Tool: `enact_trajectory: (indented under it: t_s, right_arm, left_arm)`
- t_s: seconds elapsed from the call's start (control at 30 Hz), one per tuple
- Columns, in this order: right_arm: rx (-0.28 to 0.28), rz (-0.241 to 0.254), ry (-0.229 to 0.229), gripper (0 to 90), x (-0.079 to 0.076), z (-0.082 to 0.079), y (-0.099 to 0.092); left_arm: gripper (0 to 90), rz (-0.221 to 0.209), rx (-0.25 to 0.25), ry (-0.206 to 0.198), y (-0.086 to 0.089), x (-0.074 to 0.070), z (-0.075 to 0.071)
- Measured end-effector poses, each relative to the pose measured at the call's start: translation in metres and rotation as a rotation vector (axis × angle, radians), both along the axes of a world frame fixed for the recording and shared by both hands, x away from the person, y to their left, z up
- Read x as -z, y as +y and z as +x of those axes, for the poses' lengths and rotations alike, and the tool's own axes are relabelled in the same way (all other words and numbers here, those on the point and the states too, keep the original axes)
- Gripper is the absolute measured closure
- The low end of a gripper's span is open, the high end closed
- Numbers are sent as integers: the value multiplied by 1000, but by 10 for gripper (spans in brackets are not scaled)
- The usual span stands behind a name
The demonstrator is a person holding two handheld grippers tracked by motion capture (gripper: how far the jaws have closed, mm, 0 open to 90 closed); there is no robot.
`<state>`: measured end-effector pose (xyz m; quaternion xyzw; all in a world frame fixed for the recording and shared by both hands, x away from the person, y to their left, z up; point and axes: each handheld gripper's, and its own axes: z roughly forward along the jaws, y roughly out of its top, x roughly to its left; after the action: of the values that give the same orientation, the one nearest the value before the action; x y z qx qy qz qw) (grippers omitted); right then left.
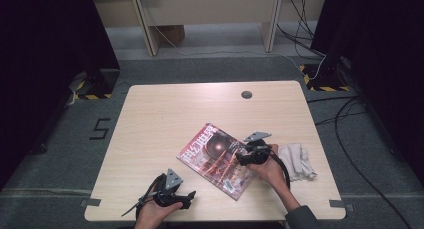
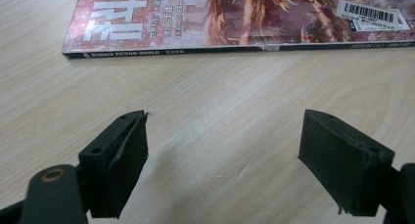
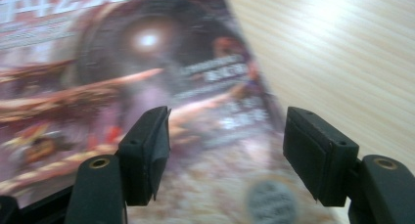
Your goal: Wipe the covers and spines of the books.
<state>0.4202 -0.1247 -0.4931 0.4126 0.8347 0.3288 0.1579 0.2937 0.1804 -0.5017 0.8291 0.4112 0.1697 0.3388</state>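
Nearest the person, the left gripper (image 1: 191,194) rests low at the front edge of the table (image 1: 165,114), held in the left hand (image 1: 154,213), its 2 jaws spread wide with nothing between them; in the left gripper view they frame bare wood, and the spine of the magazine (image 2: 235,18) runs across just beyond them, apart from both pads. A little farther in, the right gripper (image 1: 240,158), carried by the right hand (image 1: 272,169), hangs over the magazine (image 1: 218,159), which lies flat and closed, cover up, turned at an angle right of the table's middle. The right gripper view looks down between 2 released jaws onto the blurred red cover (image 3: 122,87), with the magazine's far edge and plain table to the right; whether the pads touch the paper cannot be told. Just beside the magazine's right corner sits a crumpled pale cloth (image 1: 297,160), and farther back a round cable hole (image 1: 246,94) marks the table's rear. The step in hand looks like the approach to the magazine, no grasp made yet. The next move likely calls for the right gripper to catch the cover's free edge, pinching only thin paper, while the left steadies the spine so the magazine does not slide toward the cloth.
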Motion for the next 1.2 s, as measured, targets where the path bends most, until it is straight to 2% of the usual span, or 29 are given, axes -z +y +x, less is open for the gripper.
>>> enact_trajectory:
  t_s: [0.13, 0.17, 0.3, 0.5, 0.63, 0.77, 0.83, 0.93, 1.2]
  right_arm:
    - [58, -5, 19, 332, 5, 7, -12]
    - [58, -5, 19, 332, 5, 7, -12]
    - [80, 38, 53, 330, 9, 10, -18]
    - [50, 53, 66, 330, 10, 6, -18]
    - [44, 59, 86, 322, 10, 1, -18]
    - [10, 49, 82, 311, 10, -11, -19]
    - [10, 50, 89, 310, 9, -14, -19]
    - [-20, 30, 81, 305, 9, -27, -18]
    - [-61, 33, 82, 303, 9, -46, -20]
  left_arm:
    - [180, -4, 0, -2, -1, 0, 1]
    - [179, -4, 0, -2, -1, 0, 1]
    - [180, -2, 6, -5, -6, 1, 3]
    - [186, -12, 4, -21, -11, 1, 11]
    - [188, -16, -21, -32, -11, 2, 18]
    - [189, -3, -28, -47, -16, 2, 25]
    - [189, -4, -33, -51, -17, 3, 27]
    - [189, 17, -38, -61, -20, 3, 29]
    - [192, 52, -45, -70, -26, 6, 35]
